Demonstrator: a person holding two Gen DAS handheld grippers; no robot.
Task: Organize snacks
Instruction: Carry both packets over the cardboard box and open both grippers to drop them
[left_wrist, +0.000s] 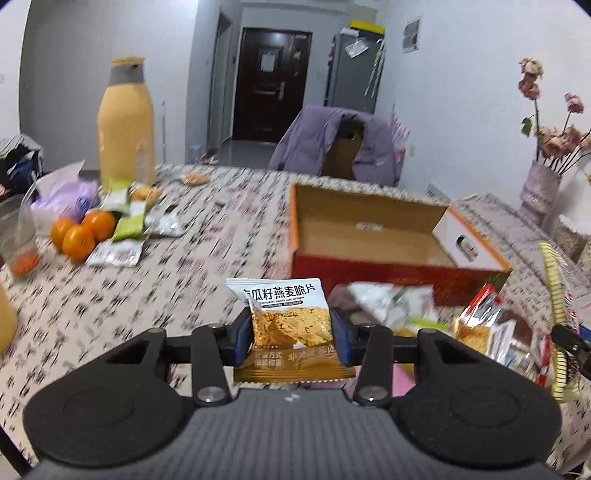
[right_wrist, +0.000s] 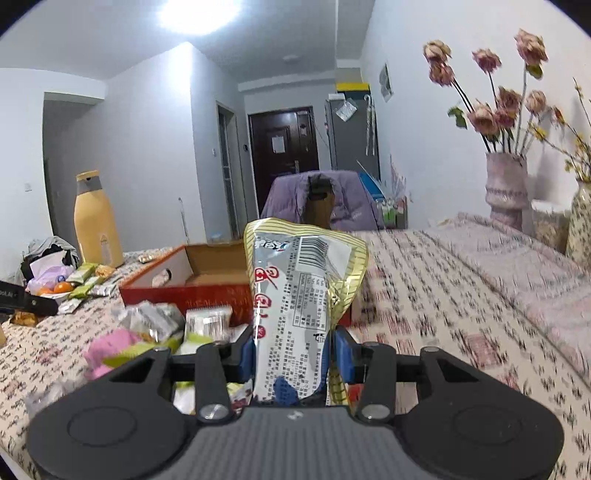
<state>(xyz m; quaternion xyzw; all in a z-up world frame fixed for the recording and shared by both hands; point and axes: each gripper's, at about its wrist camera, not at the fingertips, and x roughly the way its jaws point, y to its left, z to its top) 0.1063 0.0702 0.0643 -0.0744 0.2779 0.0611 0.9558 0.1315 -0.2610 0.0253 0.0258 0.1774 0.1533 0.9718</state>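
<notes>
Left claw (left_wrist: 291, 334) grips oat-crisp packet (left_wrist: 286, 325) above table (left_wrist: 184, 288).

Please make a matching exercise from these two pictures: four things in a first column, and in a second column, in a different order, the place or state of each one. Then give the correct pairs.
Things
1. oat crisp packet
2. long striped snack bag
3. red cardboard box
4. oranges

Places or states
A. open on the table, little inside
B. clamped upright in the right gripper
C. lying together near the yellow bottle
D. clamped in the left gripper

Pairs: 1-D, 2-B, 3-A, 4-C
</notes>
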